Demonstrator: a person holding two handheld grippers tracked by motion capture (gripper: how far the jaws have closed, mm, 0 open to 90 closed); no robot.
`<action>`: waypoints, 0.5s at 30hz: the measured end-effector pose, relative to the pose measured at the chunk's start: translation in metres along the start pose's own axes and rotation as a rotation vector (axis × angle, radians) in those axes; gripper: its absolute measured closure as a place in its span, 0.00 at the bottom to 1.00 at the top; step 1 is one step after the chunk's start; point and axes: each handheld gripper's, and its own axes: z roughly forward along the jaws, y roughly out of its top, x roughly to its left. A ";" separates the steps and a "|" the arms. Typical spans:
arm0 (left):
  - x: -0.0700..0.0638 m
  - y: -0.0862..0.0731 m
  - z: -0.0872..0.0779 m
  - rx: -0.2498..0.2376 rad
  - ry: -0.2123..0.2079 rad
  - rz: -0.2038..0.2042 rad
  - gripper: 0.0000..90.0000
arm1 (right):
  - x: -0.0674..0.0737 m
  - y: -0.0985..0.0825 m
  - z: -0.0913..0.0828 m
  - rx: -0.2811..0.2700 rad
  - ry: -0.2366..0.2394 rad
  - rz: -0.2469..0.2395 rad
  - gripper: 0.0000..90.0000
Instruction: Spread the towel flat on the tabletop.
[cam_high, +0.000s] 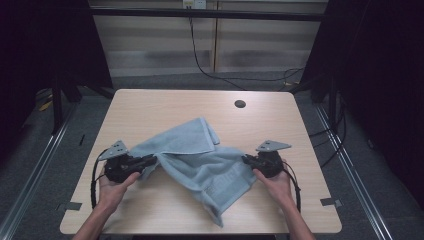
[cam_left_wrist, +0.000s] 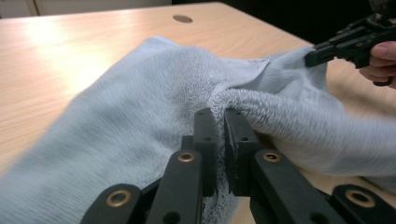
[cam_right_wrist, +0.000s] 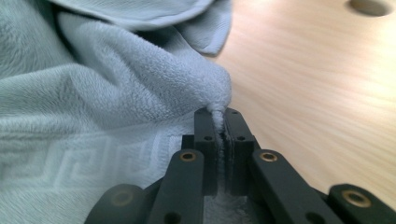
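Note:
A pale blue towel (cam_high: 197, 160) lies crumpled across the middle of the wooden table (cam_high: 150, 105). My left gripper (cam_high: 151, 161) is at the towel's left edge, and in the left gripper view its jaws pinch a fold of the towel (cam_left_wrist: 140, 107) at the left gripper (cam_left_wrist: 220, 116). At the towel's right edge my right gripper (cam_high: 246, 159) is shut on the cloth; in the right gripper view a thin ridge of the towel (cam_right_wrist: 116, 93) is clamped in the right gripper (cam_right_wrist: 219, 114). The right gripper (cam_left_wrist: 312, 58) also shows far off in the left gripper view.
A round cable hole (cam_high: 240, 104) sits near the table's far edge. One towel corner (cam_high: 218, 219) reaches toward the front edge. Black curtains stand on both sides, and a cable (cam_high: 200, 60) runs along the floor behind the table.

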 end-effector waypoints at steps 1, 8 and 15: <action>0.000 0.000 0.000 0.000 0.000 0.000 0.94 | -0.002 -0.001 -0.007 -0.004 -0.016 0.001 0.96; 0.000 -0.019 -0.010 0.054 -0.056 -0.024 0.81 | -0.009 -0.030 -0.038 0.061 -0.031 0.010 0.90; -0.008 -0.008 0.001 0.052 -0.038 -0.012 0.59 | -0.012 -0.030 -0.052 -0.005 -0.020 0.041 0.67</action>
